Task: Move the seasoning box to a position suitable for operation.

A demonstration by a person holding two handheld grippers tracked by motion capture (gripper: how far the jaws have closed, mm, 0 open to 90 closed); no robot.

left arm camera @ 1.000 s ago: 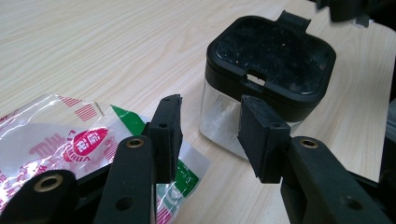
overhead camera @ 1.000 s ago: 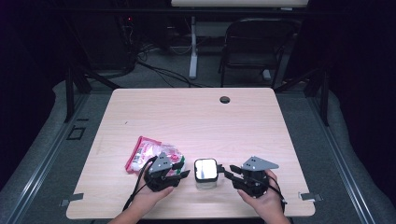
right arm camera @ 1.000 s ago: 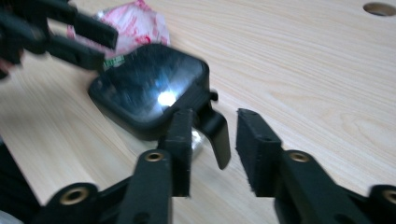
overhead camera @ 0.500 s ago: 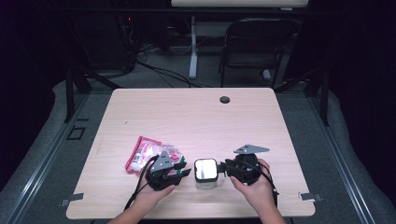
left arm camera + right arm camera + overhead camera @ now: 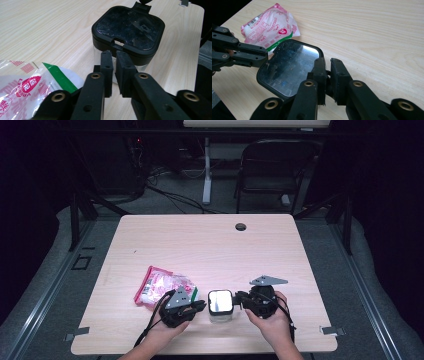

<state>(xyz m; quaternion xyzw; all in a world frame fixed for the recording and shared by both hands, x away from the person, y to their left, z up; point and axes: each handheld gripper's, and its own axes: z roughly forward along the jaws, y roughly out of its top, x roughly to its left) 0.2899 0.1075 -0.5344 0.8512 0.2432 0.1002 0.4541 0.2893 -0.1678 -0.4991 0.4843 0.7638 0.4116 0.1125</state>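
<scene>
Dark room all round, w/ a pale wood table point(image 5: 210, 245) in the middle. On it, near the front edge, sits a small clear box point(image 5: 220, 306) w/ a black lid point(image 5: 128, 27); its shiny top glares white from above, so what's inside is hard to see. Left gripper point(image 5: 199, 306) is just left of the box, right gripper point(image 5: 240, 300) just right of it. Both have just been closing; jaws now nearly together, nothing between them, tips close to the box. Pink snack bag point(image 5: 162, 285) lies left of the box, partly hidden behind the left gripper.
</scene>
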